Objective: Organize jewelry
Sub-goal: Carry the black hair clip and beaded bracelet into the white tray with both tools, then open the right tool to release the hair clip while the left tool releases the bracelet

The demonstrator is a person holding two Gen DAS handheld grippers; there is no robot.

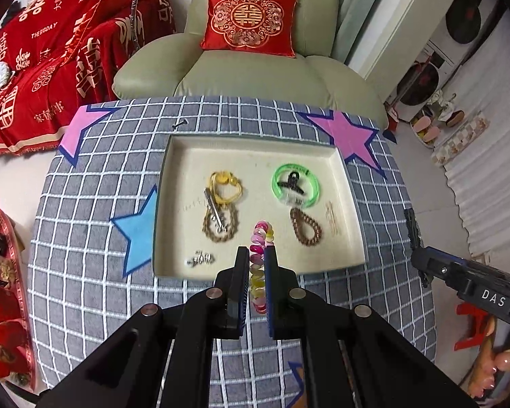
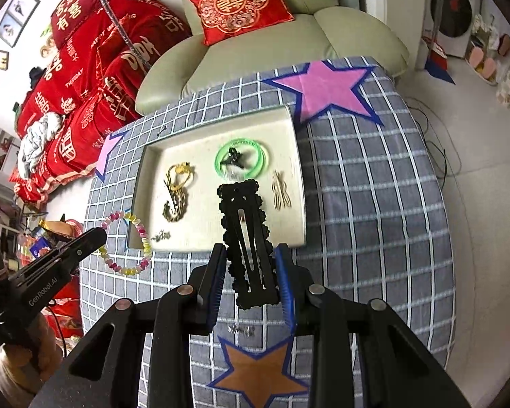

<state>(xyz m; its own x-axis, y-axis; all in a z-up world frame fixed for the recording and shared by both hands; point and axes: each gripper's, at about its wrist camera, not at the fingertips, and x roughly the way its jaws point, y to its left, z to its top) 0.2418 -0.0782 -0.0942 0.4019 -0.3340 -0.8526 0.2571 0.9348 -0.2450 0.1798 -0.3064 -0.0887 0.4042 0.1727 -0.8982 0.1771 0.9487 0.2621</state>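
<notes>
Both my grippers are loaded: left gripper (image 1: 256,255) pinches the bead bracelet (image 1: 260,265), right gripper (image 2: 251,265) clamps the black hair clip (image 2: 250,238), above the tray (image 1: 173,156).

Left gripper (image 1: 256,261): your jaws stand nearly closed, pinching a beaded bracelet (image 1: 260,265) edge-on between the pads; it points steeply down, held above the near edge of the surface (image 1: 85,238). In the right wrist view it enters from the left edge, with your hand (image 2: 20,357) wrapped round its handle.

Right gripper (image 2: 251,272): your jaws are part-way closed, clamped on a black hair clip (image 2: 250,238) that projects forward; it also points steeply down, above the near edge.
</notes>
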